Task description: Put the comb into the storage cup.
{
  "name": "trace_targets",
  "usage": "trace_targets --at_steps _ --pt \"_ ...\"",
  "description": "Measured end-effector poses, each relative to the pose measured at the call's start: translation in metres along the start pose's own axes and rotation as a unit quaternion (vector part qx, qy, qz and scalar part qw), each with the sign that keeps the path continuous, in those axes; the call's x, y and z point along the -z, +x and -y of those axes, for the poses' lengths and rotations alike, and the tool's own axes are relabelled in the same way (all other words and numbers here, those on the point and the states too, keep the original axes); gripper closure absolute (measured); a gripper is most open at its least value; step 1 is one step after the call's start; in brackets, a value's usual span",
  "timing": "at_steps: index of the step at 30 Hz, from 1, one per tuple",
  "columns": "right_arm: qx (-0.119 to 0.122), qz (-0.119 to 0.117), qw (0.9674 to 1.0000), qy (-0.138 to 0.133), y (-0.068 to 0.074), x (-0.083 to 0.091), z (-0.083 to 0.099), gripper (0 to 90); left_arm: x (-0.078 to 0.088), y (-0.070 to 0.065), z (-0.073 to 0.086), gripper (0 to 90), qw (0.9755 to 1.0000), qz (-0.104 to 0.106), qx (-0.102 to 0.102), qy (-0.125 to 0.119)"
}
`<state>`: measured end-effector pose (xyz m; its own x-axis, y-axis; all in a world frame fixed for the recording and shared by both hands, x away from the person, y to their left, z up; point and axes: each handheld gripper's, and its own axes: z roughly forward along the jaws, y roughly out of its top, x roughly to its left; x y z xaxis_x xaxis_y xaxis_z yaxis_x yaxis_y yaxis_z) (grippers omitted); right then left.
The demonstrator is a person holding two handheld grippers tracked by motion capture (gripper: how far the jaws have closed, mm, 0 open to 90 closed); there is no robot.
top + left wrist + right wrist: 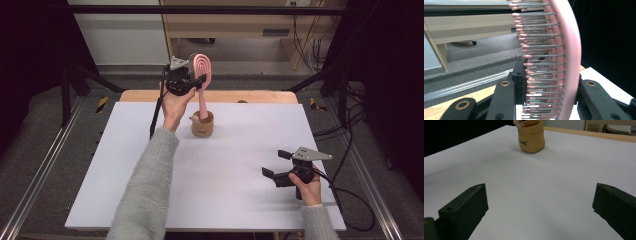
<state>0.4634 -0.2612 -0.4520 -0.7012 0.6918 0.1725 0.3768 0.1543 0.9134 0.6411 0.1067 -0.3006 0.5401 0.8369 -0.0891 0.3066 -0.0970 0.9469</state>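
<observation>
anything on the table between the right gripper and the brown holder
Nothing: in the right gripper view, bare white table runs from the right gripper to the brown holder.

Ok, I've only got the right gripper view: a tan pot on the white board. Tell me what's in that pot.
Observer: A pink hairbrush stands handle-down in the tan pot.
Operator: Say who has it.
Observer: The left claw is shut on the brush head; the left gripper view shows bristles between its jaws.
Operator: Give me my own claw.
Observer: The right claw is open, low over the white board, apart from the pot.
</observation>
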Motion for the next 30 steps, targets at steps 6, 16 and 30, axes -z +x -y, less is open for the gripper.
trace_targets --at_steps 6,16,30 --pt "-0.001 0.000 1.0000 0.000 0.000 0.000 0.000 0.4 -0.007 -0.001 0.003 62.2 1.0000 0.000 -0.005 0.004" --pt "0.001 0.000 1.0000 0.000 0.000 0.000 0.000 0.4 -0.013 -0.004 0.008 62.2 0.9998 0.004 -0.015 0.011" --pt "-0.001 -0.001 1.0000 0.000 0.000 0.000 0.000 0.4 -0.019 -0.007 0.015 62.2 0.9990 0.001 -0.035 0.028"
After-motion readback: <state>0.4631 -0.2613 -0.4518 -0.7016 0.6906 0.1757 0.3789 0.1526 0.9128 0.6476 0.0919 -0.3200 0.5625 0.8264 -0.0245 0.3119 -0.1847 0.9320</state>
